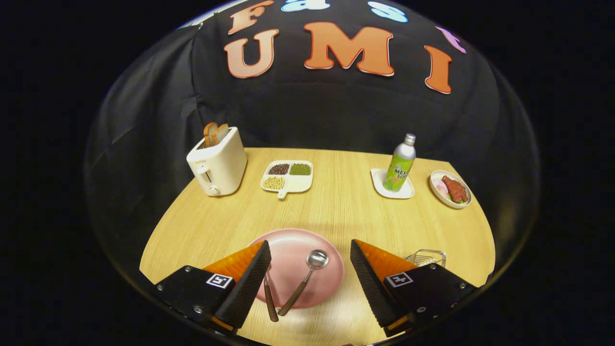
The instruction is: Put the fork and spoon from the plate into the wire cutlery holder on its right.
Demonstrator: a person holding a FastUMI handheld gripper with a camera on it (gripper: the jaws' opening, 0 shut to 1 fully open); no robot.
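Observation:
A pink plate (293, 250) lies on the wooden table, between my two fingers and just ahead of them. A spoon (307, 276) rests on it, bowl pointing away and brown handle reaching over the near rim. Beside the spoon, the fork (269, 298) shows mostly as a brown handle; its head is hidden behind my left finger (247, 283). The wire cutlery holder (426, 257) stands to the right of the plate, partly hidden behind my right finger (372, 281). My gripper (310, 250) hovers open above the plate with nothing between its fingers.
At the back of the table stand a white toaster (218, 166) with toast, a divided tray (288, 177) of beans, a green bottle (399, 166) on a white coaster, and a small dish (450, 189) of food. Black cloth walls the booth behind.

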